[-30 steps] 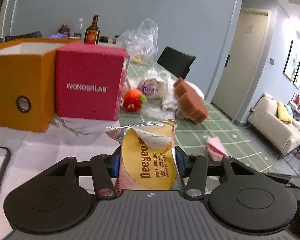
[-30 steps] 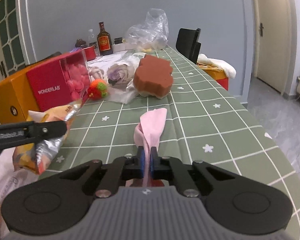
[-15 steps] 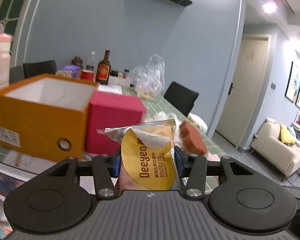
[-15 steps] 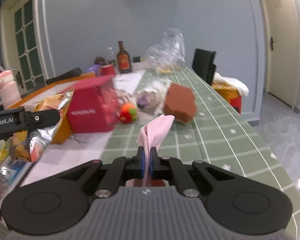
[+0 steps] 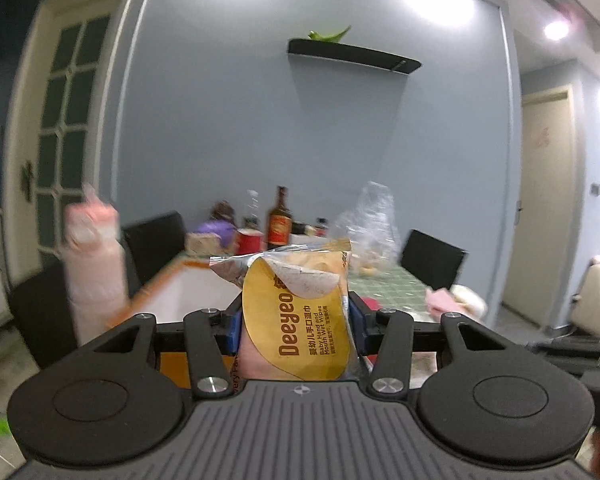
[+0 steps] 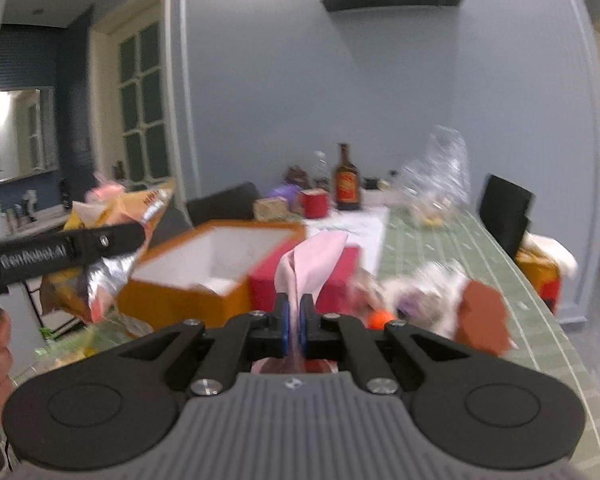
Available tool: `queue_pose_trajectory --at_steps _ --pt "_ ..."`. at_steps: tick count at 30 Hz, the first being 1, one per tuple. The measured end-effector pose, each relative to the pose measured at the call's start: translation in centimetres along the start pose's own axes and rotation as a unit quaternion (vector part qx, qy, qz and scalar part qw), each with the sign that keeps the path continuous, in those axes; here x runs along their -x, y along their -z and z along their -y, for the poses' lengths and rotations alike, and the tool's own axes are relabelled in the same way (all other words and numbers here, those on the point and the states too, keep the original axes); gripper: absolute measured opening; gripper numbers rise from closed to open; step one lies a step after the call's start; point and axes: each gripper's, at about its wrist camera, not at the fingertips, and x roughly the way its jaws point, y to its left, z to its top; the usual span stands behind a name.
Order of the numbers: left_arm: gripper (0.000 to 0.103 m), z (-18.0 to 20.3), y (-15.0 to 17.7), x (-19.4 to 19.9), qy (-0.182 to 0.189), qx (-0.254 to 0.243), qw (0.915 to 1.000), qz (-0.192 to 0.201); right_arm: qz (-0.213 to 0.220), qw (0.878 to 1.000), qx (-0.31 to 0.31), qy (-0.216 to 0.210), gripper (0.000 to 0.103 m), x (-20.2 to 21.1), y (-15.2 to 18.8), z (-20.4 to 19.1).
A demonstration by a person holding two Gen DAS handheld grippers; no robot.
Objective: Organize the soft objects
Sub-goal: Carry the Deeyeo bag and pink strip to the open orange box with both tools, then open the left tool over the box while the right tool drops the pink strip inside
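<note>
My left gripper (image 5: 296,324) is shut on a yellow Deeyeo wet wipes pack (image 5: 300,316), held upright and raised above the table. The same pack (image 6: 96,264) shows at the left of the right wrist view, clamped by the left gripper's fingers (image 6: 100,242). My right gripper (image 6: 295,320) is shut on a thin pink cloth (image 6: 311,264) that sticks up between its blue pads. An open orange box (image 6: 220,264) with a white inside lies ahead of both grippers, with a red box (image 6: 339,276) beside it.
On the green checked tablecloth (image 6: 459,248) lie a brown sponge (image 6: 481,320), an orange-red knitted toy (image 6: 379,316) and a wrapped purple flower. Farther back stand a brown bottle (image 5: 280,224), a red cup (image 6: 313,202) and a clear plastic bag (image 5: 369,224). Black chairs flank the table.
Both grippers have risen and tilted up, each keeping its grip. The table items have sunk low in both views and the orange box's open top now shows.
</note>
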Motion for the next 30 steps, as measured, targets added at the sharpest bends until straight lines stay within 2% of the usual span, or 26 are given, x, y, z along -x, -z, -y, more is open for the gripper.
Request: queue_pose_trajectory --at_steps 4,7,13,19,25,30 --pt "0.056 -1.8 -1.2 -1.1 -0.042 -0.024 0.9987 0.012 0.011 0.999 0.015 -0.04 0.003 -1.9 -1.9 -2.2" --pt "0.056 -3.7 -2.1 -3.3 -0.06 -0.023 0.9979 0.004 0.012 0.998 0.027 -0.06 0.003 -4.1 -3.4 -3.7" --pt "0.056 -8.5 -3.1 -8.5 -0.043 0.005 0.9979 -0.048 -0.021 0.995 0.031 -0.089 0.003 -11.3 -6.0 -5.5" --pt "0.056 -10.7 -2.5 -12.3 -0.007 -0.002 0.9951 -0.099 -0.075 0.993 0.037 -0.079 0.003 -19.2 -7.0 -6.3" --pt "0.056 -9.7 -1.4 -17.3 -0.036 -0.067 0.9875 -0.138 -0.136 0.988 -0.021 -0.074 0.003 -26.7 -6.9 -5.3" --pt "0.056 -10.0 -0.4 -20.4 -0.057 -0.088 0.981 -0.163 -0.154 0.986 -0.027 -0.061 0.003 -30.2 -6.8 -5.4"
